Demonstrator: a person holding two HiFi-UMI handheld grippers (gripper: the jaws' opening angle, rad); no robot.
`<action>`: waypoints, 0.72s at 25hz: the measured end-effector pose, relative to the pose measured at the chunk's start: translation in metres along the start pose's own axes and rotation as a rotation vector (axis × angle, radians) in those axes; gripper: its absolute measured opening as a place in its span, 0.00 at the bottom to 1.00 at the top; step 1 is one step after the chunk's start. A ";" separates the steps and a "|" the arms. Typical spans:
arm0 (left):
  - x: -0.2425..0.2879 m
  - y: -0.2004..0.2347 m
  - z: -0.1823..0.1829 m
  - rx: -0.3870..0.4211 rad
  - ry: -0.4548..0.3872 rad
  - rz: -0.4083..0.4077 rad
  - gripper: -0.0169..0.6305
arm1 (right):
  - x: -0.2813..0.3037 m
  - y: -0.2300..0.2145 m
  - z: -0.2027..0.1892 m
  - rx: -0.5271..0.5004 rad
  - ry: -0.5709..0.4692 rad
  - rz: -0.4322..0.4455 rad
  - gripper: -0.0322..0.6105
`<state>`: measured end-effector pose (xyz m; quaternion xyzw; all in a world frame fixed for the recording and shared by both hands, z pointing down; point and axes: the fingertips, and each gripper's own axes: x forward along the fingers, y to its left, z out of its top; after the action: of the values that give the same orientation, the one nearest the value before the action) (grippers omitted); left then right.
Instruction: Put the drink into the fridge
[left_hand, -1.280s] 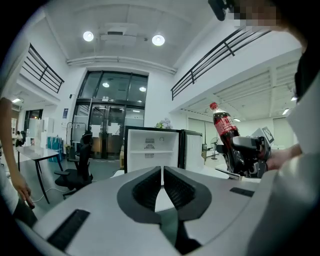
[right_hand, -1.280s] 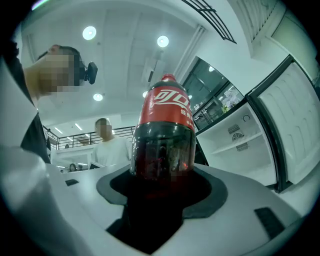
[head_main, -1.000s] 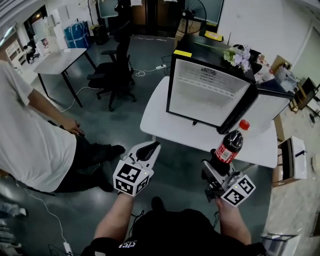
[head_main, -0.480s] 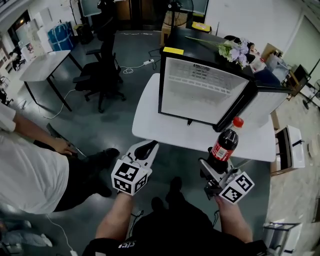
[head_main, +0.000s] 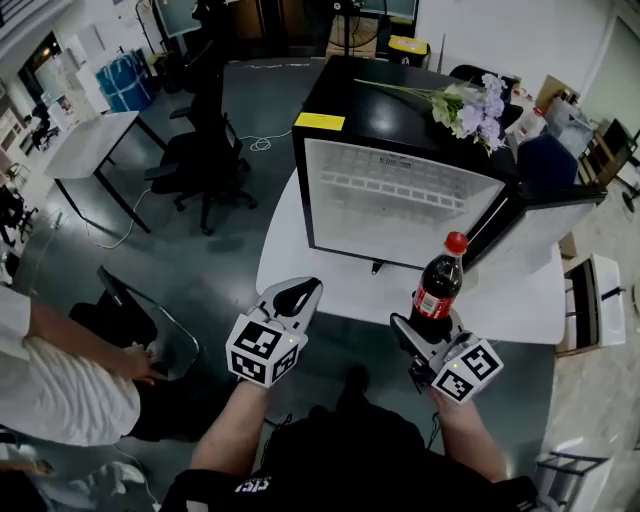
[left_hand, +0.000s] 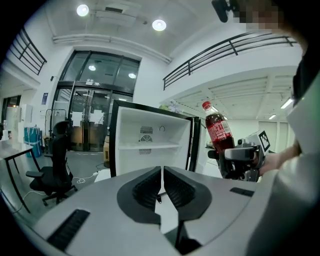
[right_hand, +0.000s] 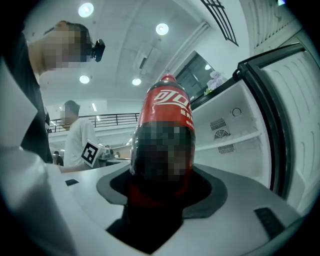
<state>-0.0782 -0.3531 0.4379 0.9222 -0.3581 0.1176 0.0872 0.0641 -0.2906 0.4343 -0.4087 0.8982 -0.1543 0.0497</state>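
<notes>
A cola bottle (head_main: 438, 282) with a red cap and red label stands upright in my right gripper (head_main: 425, 338), which is shut on its lower body; the bottle (right_hand: 164, 135) fills the right gripper view. The small black fridge (head_main: 400, 200) stands open on a white table (head_main: 310, 275), its white inside with one shelf (left_hand: 150, 146) facing me and its door (head_main: 540, 215) swung out to the right. The bottle is in front of the fridge's lower right corner, outside it. My left gripper (head_main: 297, 297) hangs shut and empty to the left, over the table's near edge; its jaws (left_hand: 162, 187) touch.
Flowers (head_main: 470, 100) lie on the fridge top. A person (head_main: 60, 390) crouches at the left by a chair (head_main: 150, 325). An office chair (head_main: 205, 150) and a desk (head_main: 90, 145) stand behind. A white box (head_main: 600, 310) sits at the right.
The fridge and table have come nearer and lower in the head view. The bottle in my right gripper has moved up toward the fridge opening. The person at the left has dropped lower.
</notes>
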 end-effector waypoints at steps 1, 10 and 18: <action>0.008 0.003 0.004 0.004 0.003 0.005 0.07 | 0.004 -0.009 0.001 -0.013 0.010 -0.001 0.48; 0.051 0.026 0.013 0.000 0.025 0.033 0.07 | 0.031 -0.050 -0.013 -0.020 0.075 0.018 0.48; 0.063 0.043 0.010 -0.012 0.022 -0.040 0.07 | 0.053 -0.054 -0.023 -0.043 0.135 -0.054 0.48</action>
<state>-0.0614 -0.4270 0.4491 0.9272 -0.3394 0.1238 0.0991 0.0629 -0.3586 0.4755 -0.4226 0.8911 -0.1634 -0.0240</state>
